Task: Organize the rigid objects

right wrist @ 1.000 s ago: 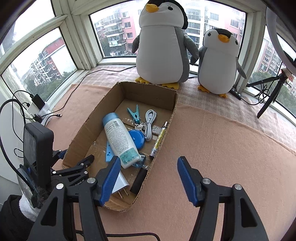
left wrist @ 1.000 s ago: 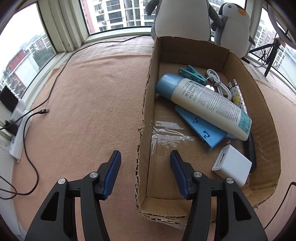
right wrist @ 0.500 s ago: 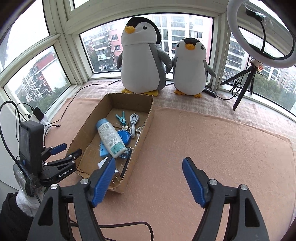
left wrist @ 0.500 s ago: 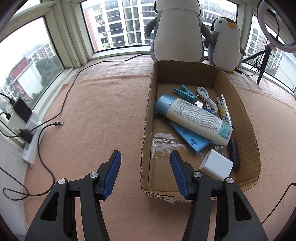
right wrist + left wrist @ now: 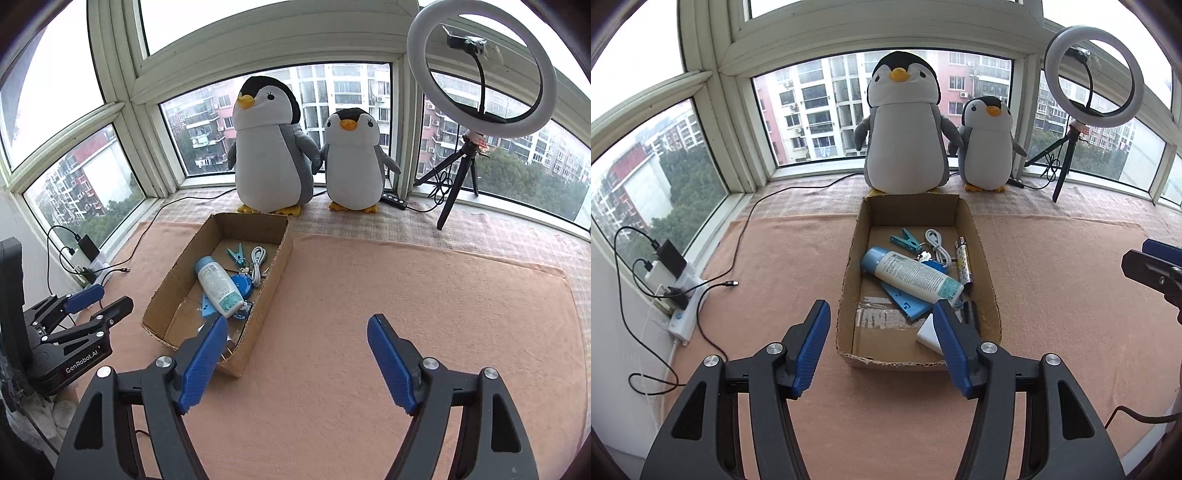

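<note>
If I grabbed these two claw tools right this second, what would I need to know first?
Left gripper: open, empty, its jaws have just been opening; it hangs above the near end of the cardboard box.
Right gripper: open, empty, its jaws have just been opening; over bare blanket right of the box.
In the box: lotion bottle, clothespin, white cable, keys, patterned lighter, blue card, white charger.
Done: every loose item in view sits in the box.
Left: nothing visible on the blanket to collect; check outside the views.

"GenRobot.AI" in white on the left hand-held gripper (image 5: 94, 302), bottle print unreadable
</note>
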